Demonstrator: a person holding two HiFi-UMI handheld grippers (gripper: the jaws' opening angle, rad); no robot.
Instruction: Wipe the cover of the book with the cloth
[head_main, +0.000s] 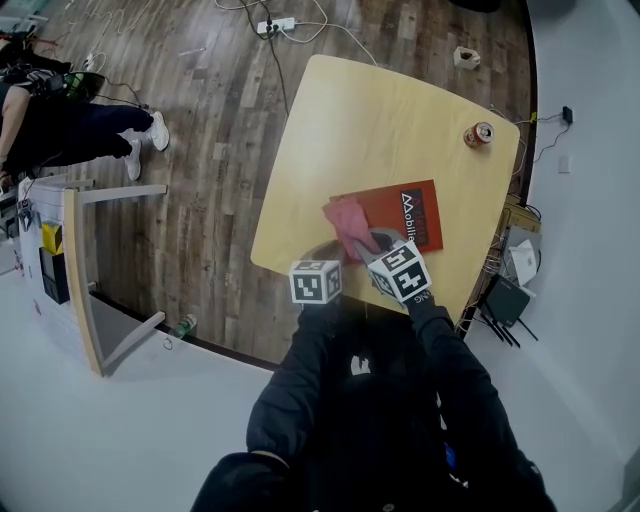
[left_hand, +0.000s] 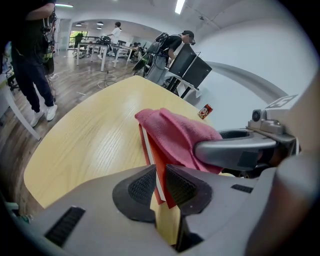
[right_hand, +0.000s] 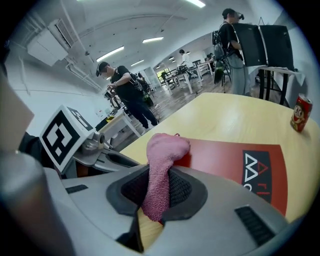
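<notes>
One table (head_main: 330, 130) carries one red book (head_main: 405, 215), one pink cloth (head_main: 345, 222) and one drink can (head_main: 479, 134). Two grippers show, one left gripper (left_hand: 161, 186) and one right gripper (right_hand: 159, 189) (each bearing one marker cube (head_main: 316, 282)). The floor holds one power strip (head_main: 275, 25) and one bottle (head_main: 183, 325); the head view catches one other person (head_main: 60, 130).

Left gripper (left_hand: 159, 186) clamped on book (left_hand: 160, 159) edge — right gripper (right_hand: 157, 192) pinching cloth (right_hand: 165, 147).

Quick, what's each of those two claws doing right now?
The left gripper is closed on the book edge.
The right gripper is closed on the cloth.
</notes>
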